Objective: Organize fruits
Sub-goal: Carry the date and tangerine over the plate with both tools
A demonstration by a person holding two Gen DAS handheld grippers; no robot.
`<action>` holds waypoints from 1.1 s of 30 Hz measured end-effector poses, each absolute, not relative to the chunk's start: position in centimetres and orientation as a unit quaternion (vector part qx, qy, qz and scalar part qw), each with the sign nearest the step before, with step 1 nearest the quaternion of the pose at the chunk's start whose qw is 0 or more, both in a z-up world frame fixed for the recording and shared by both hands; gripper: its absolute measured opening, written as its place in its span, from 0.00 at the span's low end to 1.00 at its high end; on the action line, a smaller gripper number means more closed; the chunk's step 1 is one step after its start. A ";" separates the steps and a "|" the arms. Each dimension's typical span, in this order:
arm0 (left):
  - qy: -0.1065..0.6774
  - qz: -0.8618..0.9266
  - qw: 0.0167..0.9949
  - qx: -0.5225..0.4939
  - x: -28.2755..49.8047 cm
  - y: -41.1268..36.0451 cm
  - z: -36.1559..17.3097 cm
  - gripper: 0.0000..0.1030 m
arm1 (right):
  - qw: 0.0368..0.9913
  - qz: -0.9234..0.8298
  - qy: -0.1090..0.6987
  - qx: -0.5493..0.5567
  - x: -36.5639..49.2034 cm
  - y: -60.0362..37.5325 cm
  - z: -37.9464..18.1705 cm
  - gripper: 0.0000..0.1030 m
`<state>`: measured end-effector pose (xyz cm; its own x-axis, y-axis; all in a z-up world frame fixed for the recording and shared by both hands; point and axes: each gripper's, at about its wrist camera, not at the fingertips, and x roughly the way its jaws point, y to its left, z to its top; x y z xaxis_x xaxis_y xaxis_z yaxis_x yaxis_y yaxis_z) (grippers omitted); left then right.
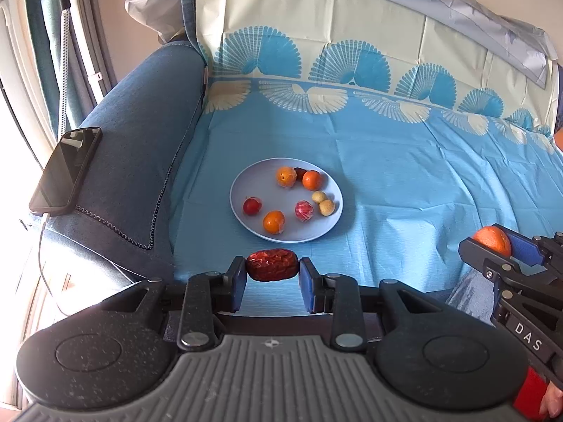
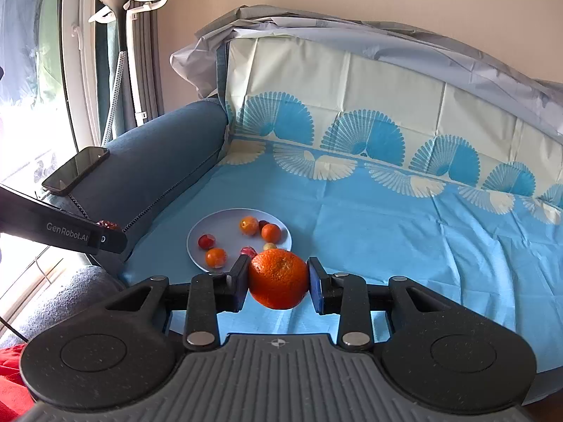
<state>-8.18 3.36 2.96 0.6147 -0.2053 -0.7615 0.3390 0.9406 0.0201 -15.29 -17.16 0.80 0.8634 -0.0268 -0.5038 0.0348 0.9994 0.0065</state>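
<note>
My left gripper [image 1: 271,274] is shut on a wrinkled red date [image 1: 271,264], held above the blue cloth just in front of the plate. My right gripper [image 2: 278,279] is shut on a tangerine [image 2: 278,278]; it also shows at the right edge of the left wrist view [image 1: 492,241]. A pale blue plate [image 1: 246,183] lies on the cloth with several small fruits: orange ones [image 1: 285,176], a red one [image 1: 252,206], a pink one [image 1: 304,210] and two pale yellow ones [image 1: 323,202]. The plate also shows in the right wrist view [image 2: 218,223].
A blue patterned cloth [image 1: 404,183] covers the sofa seat and back. A black phone [image 1: 65,172] lies on the blue armrest [image 1: 140,133] at left. A garment steamer stand [image 2: 119,35] and window are at far left. The left gripper's body [image 2: 63,232] crosses the left side.
</note>
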 end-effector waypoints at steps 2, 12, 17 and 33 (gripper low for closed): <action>0.412 -0.152 0.895 0.082 -8.1 3.3 2.9 0.34 | 0.965 -0.015 0.263 0.007 -15.2 -17.1 0.7 0.35; 0.423 -0.156 0.888 0.087 -7.5 3.2 2.2 0.34 | 0.963 -0.017 0.270 0.011 -14.7 -17.4 0.4 0.35; 0.430 -0.155 0.885 0.087 -7.2 3.1 1.8 0.34 | 0.961 -0.016 0.275 0.015 -14.4 -17.5 0.1 0.35; 0.447 -0.134 0.880 0.084 -1.8 3.6 0.8 0.34 | 0.956 -0.001 0.295 0.008 -10.4 -17.0 -1.1 0.35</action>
